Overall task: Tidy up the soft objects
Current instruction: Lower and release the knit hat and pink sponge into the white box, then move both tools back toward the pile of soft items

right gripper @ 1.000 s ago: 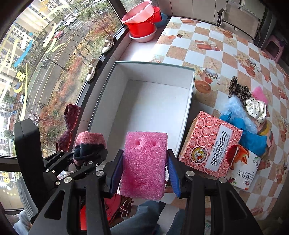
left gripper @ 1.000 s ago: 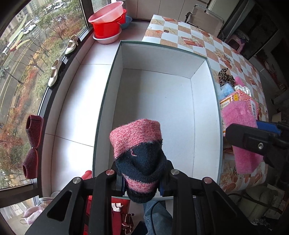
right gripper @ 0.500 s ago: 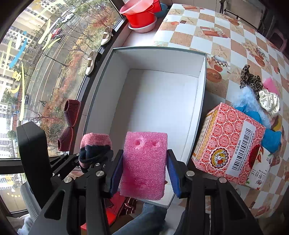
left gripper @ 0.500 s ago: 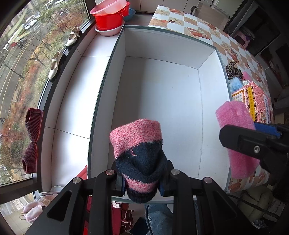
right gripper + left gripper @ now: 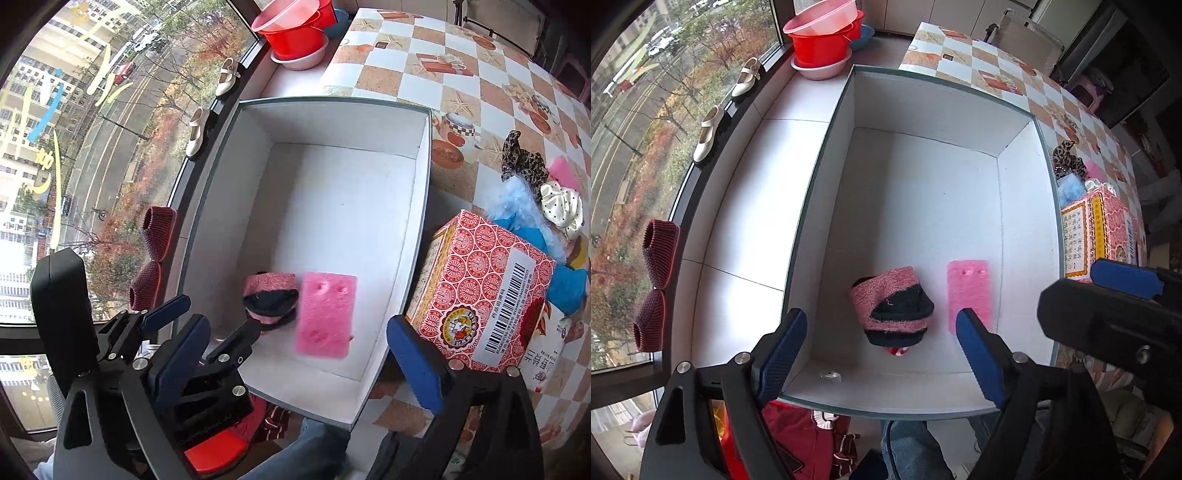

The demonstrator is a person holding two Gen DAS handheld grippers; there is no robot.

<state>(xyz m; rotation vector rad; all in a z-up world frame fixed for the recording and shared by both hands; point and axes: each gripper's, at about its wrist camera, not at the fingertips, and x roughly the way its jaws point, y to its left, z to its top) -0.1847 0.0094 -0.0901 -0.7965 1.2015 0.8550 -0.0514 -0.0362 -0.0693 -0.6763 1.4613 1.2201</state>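
The pink-and-navy knitted sock bundle (image 5: 892, 308) lies on the floor of the white box (image 5: 827, 155), below and between the fingers of the left gripper (image 5: 882, 350), and the pink sponge block (image 5: 325, 314) lies just beside it, below the right gripper (image 5: 299, 365), towards that gripper's left finger. Both tools hang above the near end of the box pointing steeply down; their jaws are opening, and nothing is between the blue pads of either one, so neither holds anything. I'd call this the release step of the sorting: two soft things are dropped in, side by side and nearly touching. More soft items are left out on the checked table (image 5: 461, 85), beyond the right gripper's right finger: a leopard-print scrunchie (image 5: 524, 162), a pale blue fluffy piece (image 5: 517, 199) and a cream dotted scrunchie (image 5: 561, 210), all behind the red patterned carton (image 5: 480, 291) that stands against the box. The next move, I'd guess, calls for lifting the jaws clear of the box rim, swinging over that carton, and pinching one scrunchie without snagging its neighbours.
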